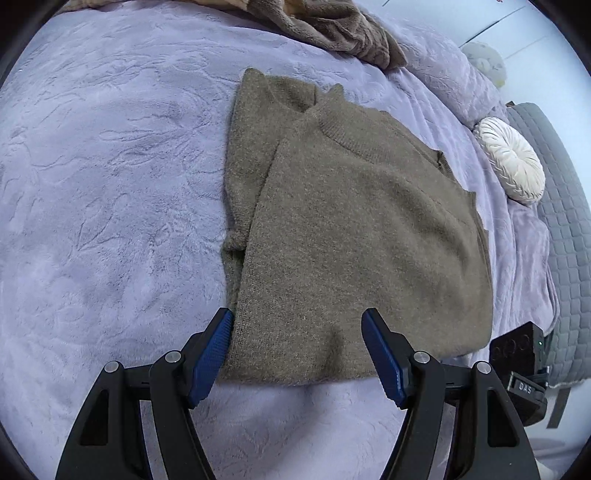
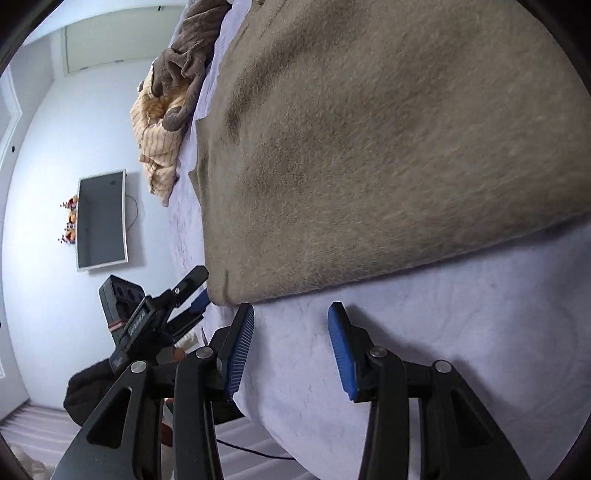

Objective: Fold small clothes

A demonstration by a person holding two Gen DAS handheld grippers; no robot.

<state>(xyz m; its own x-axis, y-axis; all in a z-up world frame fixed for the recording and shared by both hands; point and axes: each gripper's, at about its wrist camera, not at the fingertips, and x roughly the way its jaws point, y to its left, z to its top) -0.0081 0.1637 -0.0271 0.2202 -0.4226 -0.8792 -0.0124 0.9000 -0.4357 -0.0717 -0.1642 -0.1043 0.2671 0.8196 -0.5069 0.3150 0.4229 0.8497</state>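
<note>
An olive-brown knit sweater (image 1: 354, 229) lies flat on the lavender blanket (image 1: 110, 184), collar at the far end and hem toward me, with one side folded over onto the body. My left gripper (image 1: 297, 316) stands open astride the near hem. Its left pad (image 1: 210, 354) is against the sweater's left edge, and the right pad is over the cloth. In the right wrist view the sweater (image 2: 369, 147) fills the top. My right gripper (image 2: 291, 306) is open just short of its edge, with only blanket (image 2: 406, 295) between its pads. The left gripper (image 2: 197, 295) shows at the sweater's corner.
A heap of brown fleece and cream striped clothes (image 2: 162, 122) lies at the far end of the bed (image 1: 332, 26). A round white cushion (image 1: 511, 160) and a grey quilt (image 1: 565, 229) sit at the right. A screen (image 2: 101, 221) hangs on the wall beyond the bed edge.
</note>
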